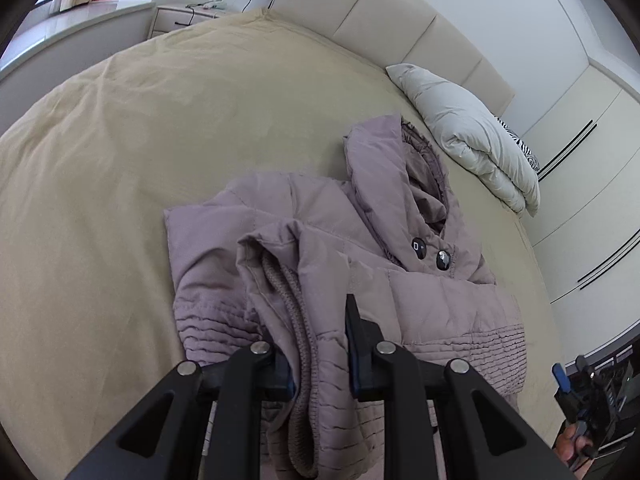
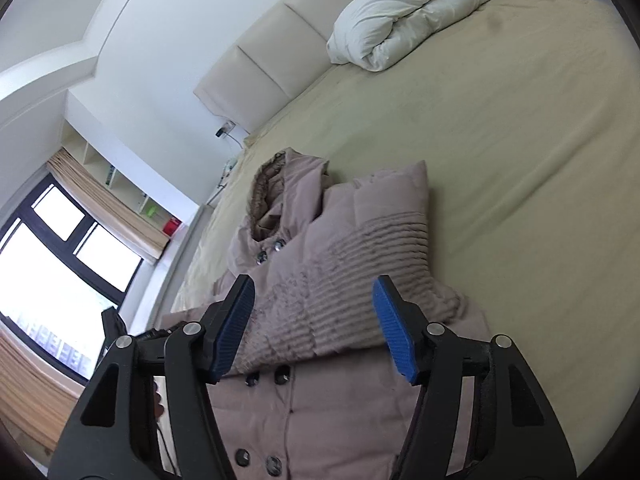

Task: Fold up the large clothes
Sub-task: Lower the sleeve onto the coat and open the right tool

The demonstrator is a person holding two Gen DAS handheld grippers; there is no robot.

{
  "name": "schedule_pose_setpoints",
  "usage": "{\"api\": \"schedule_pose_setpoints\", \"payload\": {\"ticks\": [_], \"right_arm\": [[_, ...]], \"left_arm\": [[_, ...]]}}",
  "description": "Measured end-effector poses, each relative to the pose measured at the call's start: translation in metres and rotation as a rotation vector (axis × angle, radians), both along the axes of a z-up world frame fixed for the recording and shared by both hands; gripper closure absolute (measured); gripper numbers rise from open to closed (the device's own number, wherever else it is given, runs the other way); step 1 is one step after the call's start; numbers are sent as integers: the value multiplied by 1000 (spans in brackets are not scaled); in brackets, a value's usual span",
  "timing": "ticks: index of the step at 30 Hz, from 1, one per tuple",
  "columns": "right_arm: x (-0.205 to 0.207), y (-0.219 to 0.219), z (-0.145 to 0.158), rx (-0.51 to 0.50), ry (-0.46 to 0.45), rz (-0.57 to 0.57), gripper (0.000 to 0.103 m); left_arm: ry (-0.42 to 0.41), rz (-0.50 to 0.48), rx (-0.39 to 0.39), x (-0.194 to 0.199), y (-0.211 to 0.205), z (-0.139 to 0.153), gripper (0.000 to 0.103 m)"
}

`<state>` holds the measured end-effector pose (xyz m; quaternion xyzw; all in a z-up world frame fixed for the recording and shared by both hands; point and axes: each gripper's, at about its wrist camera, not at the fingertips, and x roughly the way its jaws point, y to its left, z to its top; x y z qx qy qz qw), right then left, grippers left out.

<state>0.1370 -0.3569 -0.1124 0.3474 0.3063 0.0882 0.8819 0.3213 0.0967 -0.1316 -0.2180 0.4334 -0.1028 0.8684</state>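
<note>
A mauve padded hooded jacket [image 1: 420, 296] lies on the beige bed [image 1: 120, 160], partly folded, with its hood [image 1: 400, 168] toward the headboard. My left gripper [image 1: 316, 332] is shut on a sleeve [image 1: 280, 276] with a knitted cuff, and the fabric runs between its fingers. In the right wrist view my right gripper [image 2: 314, 296] stands open just above the jacket's [image 2: 352, 240] folded ribbed part, its blue pads [image 2: 394, 332] pressing on nothing. The buttoned front [image 2: 280, 412] lies below it. The right gripper [image 1: 580, 388] also shows at the left wrist view's lower right edge.
A folded white duvet [image 1: 472, 132] lies by the padded headboard [image 1: 380, 20]. Wardrobe doors [image 1: 592, 168] stand beyond the bed's right side. A nightstand [image 1: 180, 16] with cables and a large window [image 2: 60, 264] are on the other side. Bare beige sheet [image 2: 520, 160] surrounds the jacket.
</note>
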Motion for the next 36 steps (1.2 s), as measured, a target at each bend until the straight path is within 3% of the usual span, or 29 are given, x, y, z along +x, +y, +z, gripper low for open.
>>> {"api": "schedule_pose_setpoints", "payload": {"ticks": [4,7,8,9,11,14,16,20,24,26,28,30,31,34,36], "right_arm": [[58,7,-11,89,23,73,48],[94,7,-44,57,152,38,49],[104,6,-61,2,209,24,63],[111,4,-74,-47,241,14,87],[110,-5,-95,-64,189,16,101],[106,-25,-107,101,148,32,102],[103,-27,-95,69,143,42,95],[97,-29,-54,-24,26,-17,94],[122,-12,-41,-123,66,3,94],[139,-3,-54,-191,145,14,94],[146,-2,-76,-209,205,25,95],[139,-2,-84,-207,144,16,95],[135,-2,-84,-201,135,14,94],[124,4,-69,-247,116,27,94],[110,6,-51,-255,31,41,89]], "left_arm": [[-21,2,44,4,-2,-1,82],[-4,15,41,14,3,-9,80],[10,19,36,18,5,-15,78],[30,22,25,22,7,-22,76],[55,27,-8,28,12,-37,69],[46,30,-38,23,18,-36,66],[34,45,-38,13,23,-25,65],[-71,109,27,-10,28,13,61],[-183,29,159,-13,-14,47,61],[-174,-29,201,-2,-36,42,61],[-99,-71,220,16,-52,17,61],[-31,-84,247,28,-59,-13,61],[-42,-83,261,28,-59,-20,61],[-67,-81,239,22,-55,-17,61],[-109,-56,181,15,-47,-7,61]]}}
